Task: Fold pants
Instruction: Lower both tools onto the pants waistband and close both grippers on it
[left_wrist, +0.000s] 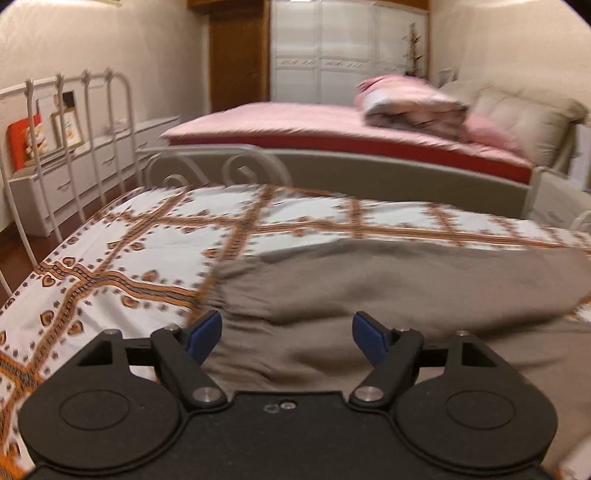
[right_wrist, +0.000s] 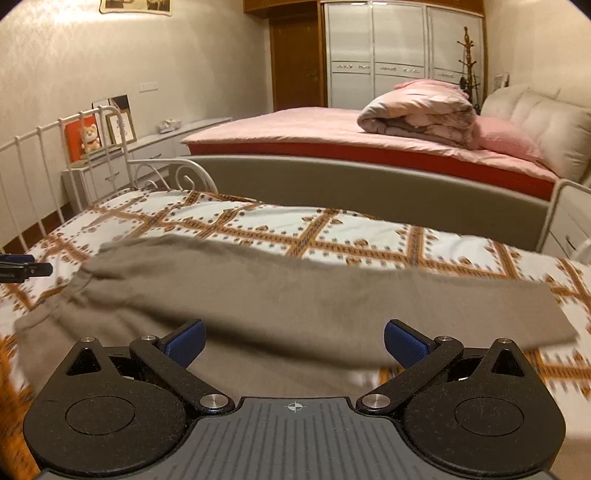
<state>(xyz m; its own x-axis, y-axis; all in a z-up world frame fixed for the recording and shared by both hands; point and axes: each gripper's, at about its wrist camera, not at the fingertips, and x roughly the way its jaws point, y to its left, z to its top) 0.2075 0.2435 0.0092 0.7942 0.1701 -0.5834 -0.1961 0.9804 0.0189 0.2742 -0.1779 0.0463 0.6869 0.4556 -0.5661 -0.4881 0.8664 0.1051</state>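
Patterned bed (right_wrist: 332, 236), taupe pants (right_wrist: 295, 295) spread flat

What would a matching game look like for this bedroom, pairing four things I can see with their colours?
Things:
1. pants
2. rolled quilt
3. bedsheet under the pants
4. pads of the right hand-held gripper

Colours:
A. blue
B. white with an orange pattern
C. grey-brown
D. pink

Pairs: 1-C, 2-D, 3-B, 4-A
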